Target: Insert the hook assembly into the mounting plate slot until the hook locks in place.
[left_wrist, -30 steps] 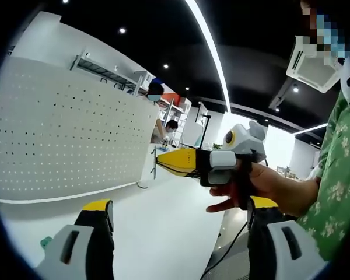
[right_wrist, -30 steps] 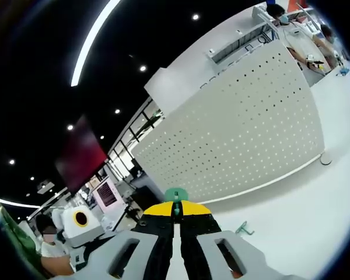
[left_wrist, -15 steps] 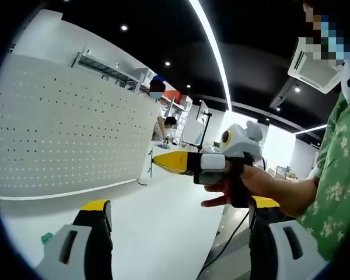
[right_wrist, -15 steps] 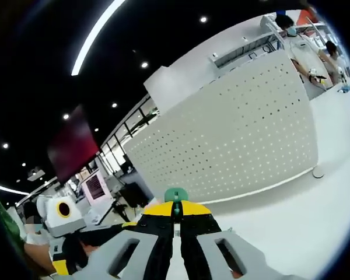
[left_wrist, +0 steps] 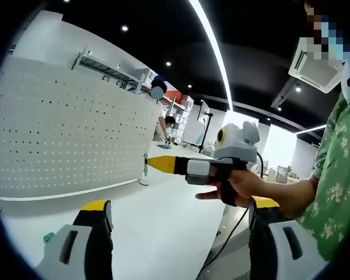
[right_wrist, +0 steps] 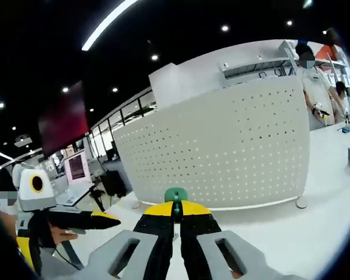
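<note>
Right gripper point(right_wrist: 176, 217) pinches the green hook point(right_wrist: 176, 195), pointed at the pegboard point(right_wrist: 221, 151). Left gripper point(left_wrist: 175, 233) hangs with jaws wide apart over the white table point(left_wrist: 163, 216).

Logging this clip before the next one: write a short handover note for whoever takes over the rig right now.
Right gripper: fingers shut on the green hook, held up in front of the white pegboard without touching it; in the left gripper view its tip is level with the board's edge.
Left gripper: open, holding nothing, low over the white table.
A second green piece lies on the table beside the left finger.
Done: hook picked up.
Left: bring it to a hole in the board and push until it locks.
</note>
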Demonstrator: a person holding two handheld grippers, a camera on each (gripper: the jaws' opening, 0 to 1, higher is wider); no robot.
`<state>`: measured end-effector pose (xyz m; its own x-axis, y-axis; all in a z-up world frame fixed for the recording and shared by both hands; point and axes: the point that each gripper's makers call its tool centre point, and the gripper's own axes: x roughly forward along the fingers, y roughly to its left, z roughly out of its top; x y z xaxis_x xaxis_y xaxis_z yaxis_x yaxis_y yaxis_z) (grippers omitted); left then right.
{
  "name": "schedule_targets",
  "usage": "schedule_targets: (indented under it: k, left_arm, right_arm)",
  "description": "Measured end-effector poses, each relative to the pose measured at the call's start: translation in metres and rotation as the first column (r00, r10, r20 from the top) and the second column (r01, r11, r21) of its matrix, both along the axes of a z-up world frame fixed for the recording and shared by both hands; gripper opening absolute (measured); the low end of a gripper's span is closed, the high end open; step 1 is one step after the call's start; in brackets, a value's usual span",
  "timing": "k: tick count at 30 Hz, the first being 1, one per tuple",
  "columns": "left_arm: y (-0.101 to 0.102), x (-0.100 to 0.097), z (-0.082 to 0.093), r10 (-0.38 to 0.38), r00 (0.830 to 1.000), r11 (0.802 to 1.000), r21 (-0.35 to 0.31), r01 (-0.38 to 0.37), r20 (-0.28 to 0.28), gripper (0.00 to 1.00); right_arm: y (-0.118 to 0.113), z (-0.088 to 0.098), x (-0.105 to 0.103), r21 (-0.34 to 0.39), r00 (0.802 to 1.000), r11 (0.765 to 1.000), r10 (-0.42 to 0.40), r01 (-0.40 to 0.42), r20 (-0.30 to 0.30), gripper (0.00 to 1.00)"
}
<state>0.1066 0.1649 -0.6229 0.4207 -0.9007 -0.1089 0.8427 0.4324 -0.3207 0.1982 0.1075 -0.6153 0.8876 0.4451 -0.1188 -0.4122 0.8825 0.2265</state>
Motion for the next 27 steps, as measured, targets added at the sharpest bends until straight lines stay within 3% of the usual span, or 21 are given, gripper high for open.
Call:
schedule_targets:
  k: [12, 27]
  left_arm:
    - [0.003, 0.004, 0.003, 0.007, 1.000, 1.000, 0.002, -0.007, 0.005, 0.98]
    - [0.007, 0.003, 0.004, 0.027, 1.000, 1.000, -0.007, -0.027, 0.005, 0.98]
  right_arm:
    - [-0.007, 0.019, 0.026, -0.145, 0.989, 0.984, -0.086, 0.102, 0.118, 0.01]
    - [-0.015, 0.033, 0.045, -0.178, 0.974, 0.970, -0.135, 0.168, 0.183, 0.01]
